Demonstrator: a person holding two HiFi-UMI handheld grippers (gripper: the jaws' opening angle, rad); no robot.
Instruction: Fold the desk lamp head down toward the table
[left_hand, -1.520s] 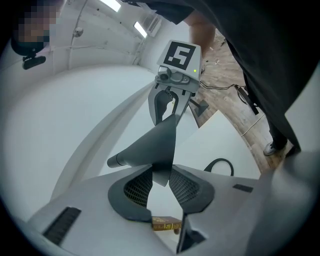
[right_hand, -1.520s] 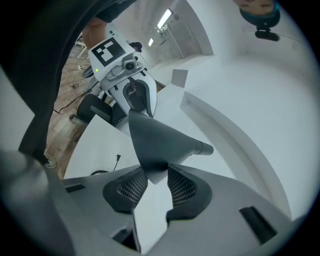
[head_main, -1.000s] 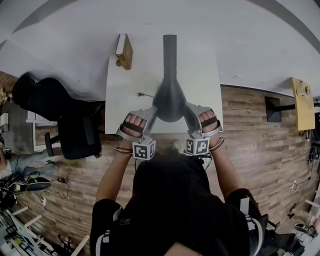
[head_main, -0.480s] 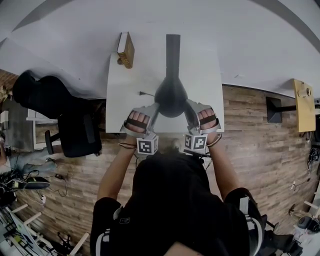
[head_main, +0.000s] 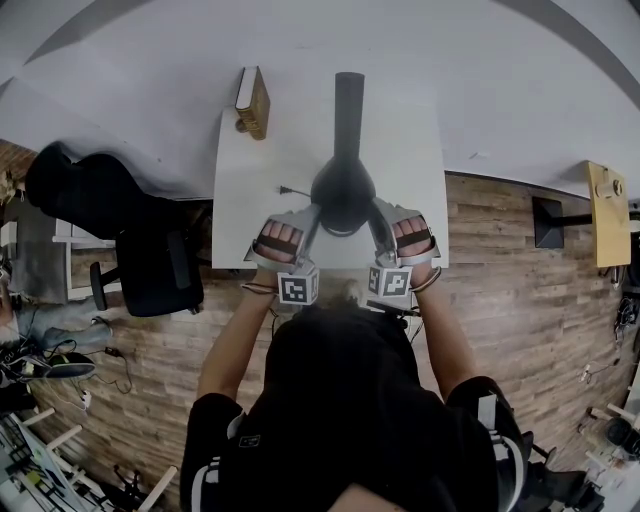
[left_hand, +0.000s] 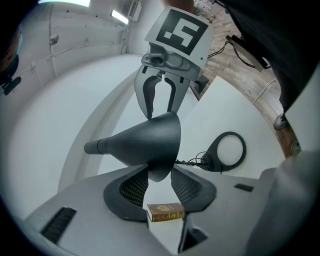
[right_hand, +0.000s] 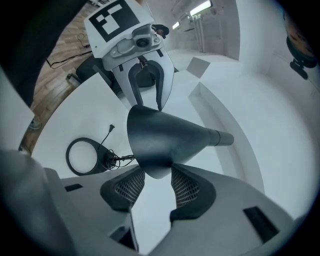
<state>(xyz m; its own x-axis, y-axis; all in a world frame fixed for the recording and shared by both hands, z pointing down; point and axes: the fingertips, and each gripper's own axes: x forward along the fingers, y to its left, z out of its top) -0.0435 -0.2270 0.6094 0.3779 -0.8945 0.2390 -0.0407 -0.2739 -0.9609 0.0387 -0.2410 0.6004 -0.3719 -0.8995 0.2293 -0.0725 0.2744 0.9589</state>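
Note:
A black desk lamp stands on the white table (head_main: 262, 215), with a cone-shaped head (head_main: 343, 195) on a straight arm (head_main: 348, 110). My left gripper (head_main: 312, 216) is at the head's left side and my right gripper (head_main: 376, 212) at its right, facing each other across it. In the left gripper view the cone's rim (left_hand: 160, 145) hangs between the meshed pads (left_hand: 135, 186) of my left gripper (left_hand: 160, 183), with gaps showing. In the right gripper view the rim (right_hand: 150, 150) also sits between the pads of my right gripper (right_hand: 157, 186). Both sets of jaws have just been opening.
The lamp's ring-shaped base (left_hand: 228, 150) and its coiled cord lie on the table under the head. A brown book (head_main: 251, 100) lies at the table's far left corner. A black office chair (head_main: 130, 240) stands to the left on the wood floor.
Both grippers and the lamp head have shifted slightly farther over the table and sunk a little. Both stay at the head's sides.

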